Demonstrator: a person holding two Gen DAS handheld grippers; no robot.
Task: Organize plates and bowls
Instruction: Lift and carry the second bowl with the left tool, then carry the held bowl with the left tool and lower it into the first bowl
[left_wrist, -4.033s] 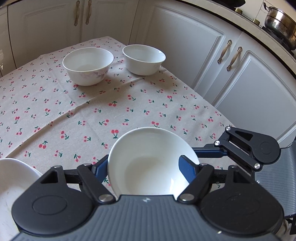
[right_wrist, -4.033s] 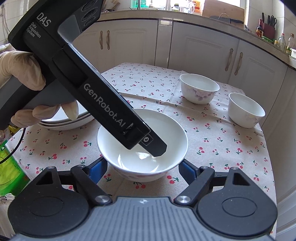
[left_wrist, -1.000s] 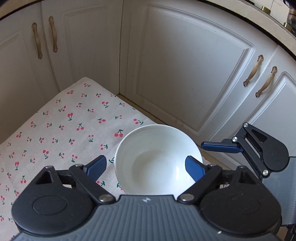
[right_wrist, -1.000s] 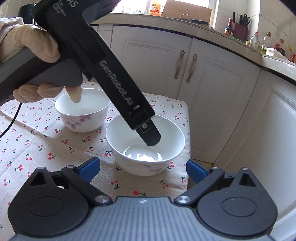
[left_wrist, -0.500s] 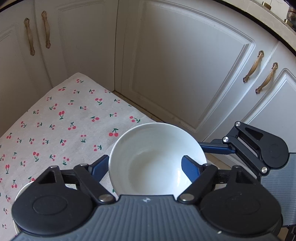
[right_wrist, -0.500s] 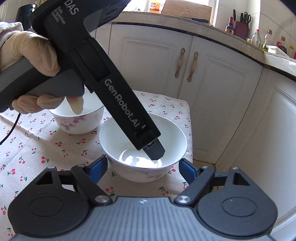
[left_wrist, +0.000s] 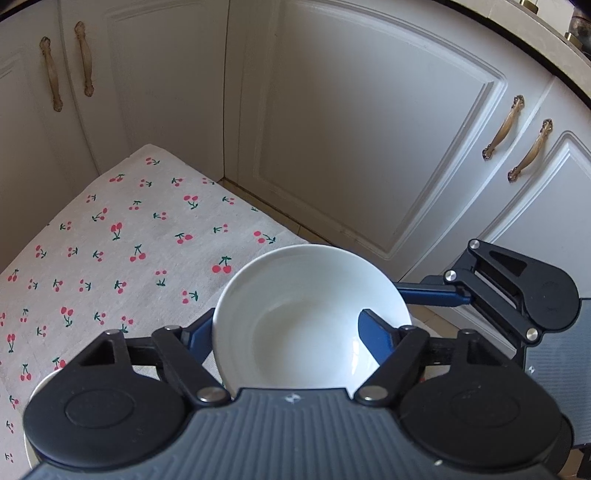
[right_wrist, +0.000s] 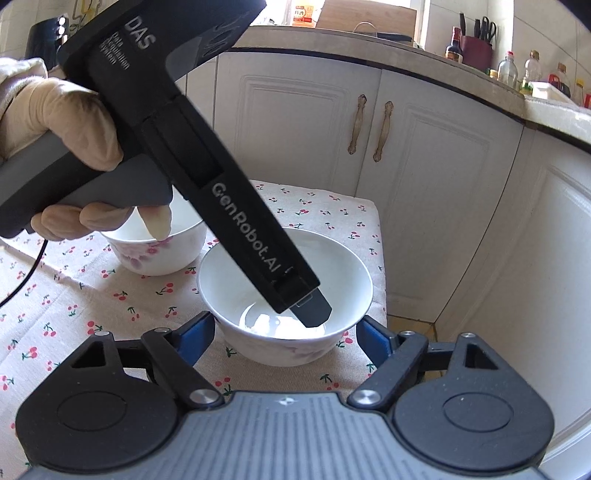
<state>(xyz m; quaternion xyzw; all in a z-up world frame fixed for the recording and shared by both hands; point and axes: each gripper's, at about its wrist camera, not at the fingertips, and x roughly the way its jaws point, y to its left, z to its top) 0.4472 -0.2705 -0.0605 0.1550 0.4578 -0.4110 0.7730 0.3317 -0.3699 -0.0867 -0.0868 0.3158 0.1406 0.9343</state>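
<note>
Left gripper (left_wrist: 295, 332) jaws closed on bowl (left_wrist: 310, 317) rim, one finger inside. Bowl at surface (left_wrist: 110, 258) corner, near edge. Right gripper (right_wrist: 286, 338) jaws open, around bowl (not touching, I think). Risk: thin rim grip slips, bowl tips over edge.

A cloth with red cherries (right_wrist: 92, 306) covers the tabletop (right_wrist: 376, 236). Two white bowls sit on it, one (right_wrist: 284, 295) near the corner, one (right_wrist: 155, 251) just beside it.
</note>
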